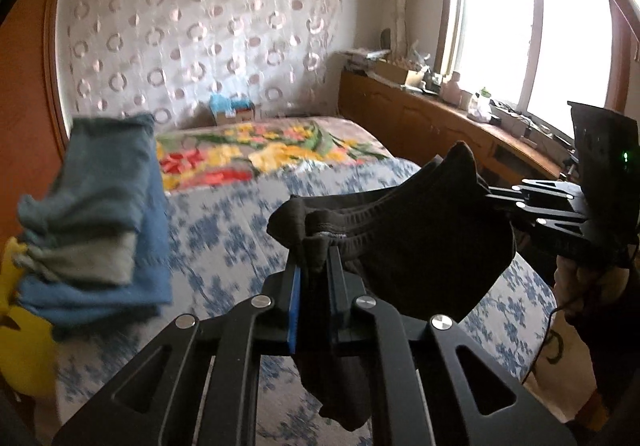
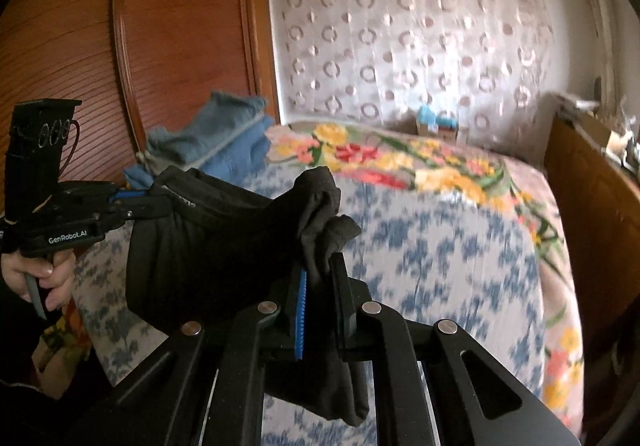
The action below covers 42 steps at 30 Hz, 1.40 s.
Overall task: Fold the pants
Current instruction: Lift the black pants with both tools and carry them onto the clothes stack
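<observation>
Left gripper [image 1: 316,270] clamped on black pants [image 1: 400,242] waistband, right gripper [image 2: 320,278] pinching opposite end; we judge fabric soft, light, droopy; we grip seams.

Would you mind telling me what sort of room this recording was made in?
Most likely a home bedroom: a bed with floral bedding, a wooden wardrobe beside it, and a patterned curtain behind. Both grippers hold dark pants above the bed.
</observation>
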Motion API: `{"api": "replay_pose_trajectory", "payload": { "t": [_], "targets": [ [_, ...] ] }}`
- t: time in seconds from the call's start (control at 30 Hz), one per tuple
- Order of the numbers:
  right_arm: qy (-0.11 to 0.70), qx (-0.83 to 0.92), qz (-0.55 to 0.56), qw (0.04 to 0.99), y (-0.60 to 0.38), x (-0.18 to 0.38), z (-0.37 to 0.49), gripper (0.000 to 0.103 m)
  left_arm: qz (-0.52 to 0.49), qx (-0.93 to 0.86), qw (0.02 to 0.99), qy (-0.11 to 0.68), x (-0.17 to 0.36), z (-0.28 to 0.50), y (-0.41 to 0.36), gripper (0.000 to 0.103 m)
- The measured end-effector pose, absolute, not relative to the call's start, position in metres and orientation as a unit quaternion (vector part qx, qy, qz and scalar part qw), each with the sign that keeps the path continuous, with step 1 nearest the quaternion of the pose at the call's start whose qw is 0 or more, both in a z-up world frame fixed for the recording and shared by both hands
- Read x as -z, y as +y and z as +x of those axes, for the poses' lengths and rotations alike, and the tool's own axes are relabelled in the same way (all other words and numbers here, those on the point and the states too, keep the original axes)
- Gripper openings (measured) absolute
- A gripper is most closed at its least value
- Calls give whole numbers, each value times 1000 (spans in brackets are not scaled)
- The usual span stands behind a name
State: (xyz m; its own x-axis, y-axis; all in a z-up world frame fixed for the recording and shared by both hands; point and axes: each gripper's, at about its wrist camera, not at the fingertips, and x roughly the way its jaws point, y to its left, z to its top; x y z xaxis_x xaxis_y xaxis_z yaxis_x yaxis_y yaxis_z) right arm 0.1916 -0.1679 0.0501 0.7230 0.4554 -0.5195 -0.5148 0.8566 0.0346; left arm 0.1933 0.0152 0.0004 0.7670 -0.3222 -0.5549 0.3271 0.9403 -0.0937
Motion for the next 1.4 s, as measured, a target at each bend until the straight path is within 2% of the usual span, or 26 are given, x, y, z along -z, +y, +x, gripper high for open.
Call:
{"api": "replay_pose_trajectory", "payload": {
  "t": [0.6,1.1,1.4],
  "targets": [
    [222,-303,-77,923,-142,-80,249,11,-3,114,960,257,-43,213,64,12],
    [177,-354,-108,912,-86,-85,353,11,-24,42,972,228,-52,244,126,12],
    [154,-359,-124,912,-32,-74,423,11,-73,0,972,223,-31,268,168,12]
  ]
}}
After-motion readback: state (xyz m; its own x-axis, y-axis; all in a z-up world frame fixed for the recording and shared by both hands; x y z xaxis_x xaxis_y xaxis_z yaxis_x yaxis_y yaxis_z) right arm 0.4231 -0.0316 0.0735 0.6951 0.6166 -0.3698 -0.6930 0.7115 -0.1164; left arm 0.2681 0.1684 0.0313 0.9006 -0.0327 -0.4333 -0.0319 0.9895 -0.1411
